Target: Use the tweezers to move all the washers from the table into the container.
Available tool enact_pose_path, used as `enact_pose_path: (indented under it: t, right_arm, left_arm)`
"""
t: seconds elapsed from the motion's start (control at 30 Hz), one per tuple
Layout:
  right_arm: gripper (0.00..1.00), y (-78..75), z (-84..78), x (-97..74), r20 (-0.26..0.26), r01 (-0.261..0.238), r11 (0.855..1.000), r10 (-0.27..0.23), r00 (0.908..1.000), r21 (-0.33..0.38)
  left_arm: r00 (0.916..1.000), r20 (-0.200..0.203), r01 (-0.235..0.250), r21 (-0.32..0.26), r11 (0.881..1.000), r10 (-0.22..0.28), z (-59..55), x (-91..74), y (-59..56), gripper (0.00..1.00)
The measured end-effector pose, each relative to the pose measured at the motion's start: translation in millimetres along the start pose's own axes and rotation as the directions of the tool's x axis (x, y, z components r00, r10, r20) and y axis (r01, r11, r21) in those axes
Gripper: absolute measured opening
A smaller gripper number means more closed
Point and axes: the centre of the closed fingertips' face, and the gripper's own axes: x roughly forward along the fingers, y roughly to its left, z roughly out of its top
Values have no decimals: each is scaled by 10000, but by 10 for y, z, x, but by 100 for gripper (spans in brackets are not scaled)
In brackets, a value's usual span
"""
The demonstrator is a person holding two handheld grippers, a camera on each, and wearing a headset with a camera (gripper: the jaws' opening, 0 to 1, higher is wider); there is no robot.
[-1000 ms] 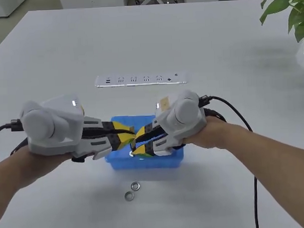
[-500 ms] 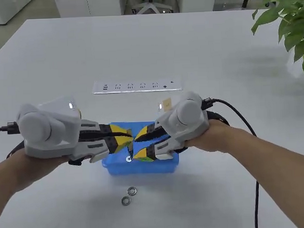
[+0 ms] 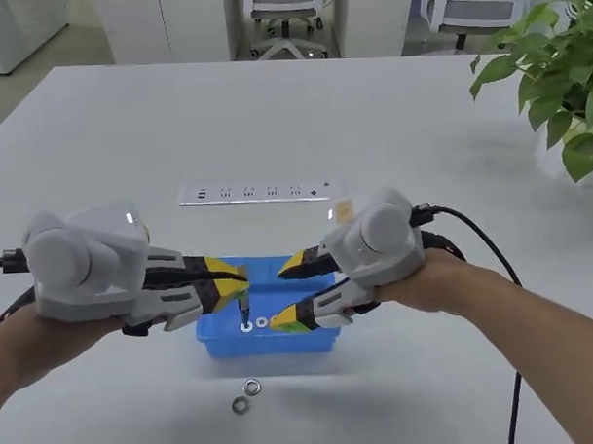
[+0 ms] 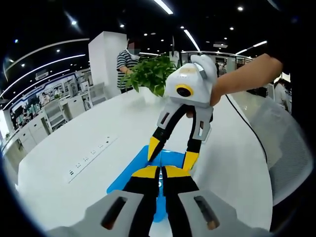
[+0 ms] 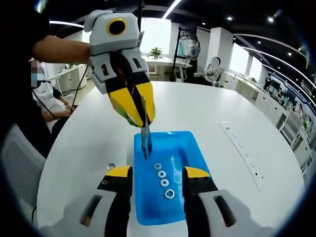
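The left gripper (image 3: 238, 276) is clamped on the tweezers (image 3: 243, 310), whose tips hang down inside the container (image 3: 271, 342) above four washers (image 5: 161, 174). The right gripper (image 3: 282, 298) is spread wide and empty over its 3 o'clock side. Two washers (image 3: 252, 386) remain on the bench (image 3: 391, 141) at the container's 6 o'clock. For each, the tips are best set astride one rim and closed gently. No writing can be read, and the power strip (image 3: 254, 193) markings are too small.

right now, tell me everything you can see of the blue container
The blue container is a shallow rectangular tray with rounded corners, plastic by its look, lying flat and open on the white table. Four washers lie in a row on its floor. The tweezers in the left gripper point down into it; whether they touch it is unclear.
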Motion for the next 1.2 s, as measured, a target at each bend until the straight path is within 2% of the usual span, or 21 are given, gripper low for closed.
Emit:
enact_pose_path:
  t: [0.27, 0.57, 0.7, 1.2]
  right_arm:
    - [49, 20, -21, -186, -103, 579, 9975, -576, 9983, 411]
    - [60, 51, -82, -360, -255, 1236, 9855, -1214, 9923, 1166]
    - [64, 89, -109, -416, -337, 1440, 9821, -1409, 9894, 1212]
    - [80, 234, -169, -542, -286, 2027, 9584, -2011, 9792, 2007]
  left_arm:
    - [9999, 54, -138, 21, 9999, 138, 71, -104, -53, 6]
    - [9998, 62, -188, 48, 9998, 187, 115, -217, -131, 6]
    - [9998, 76, -200, 67, 9998, 200, 124, -266, -171, 6]
    - [9999, 146, -7, -129, 9999, 9, 16, -328, -393, 6]
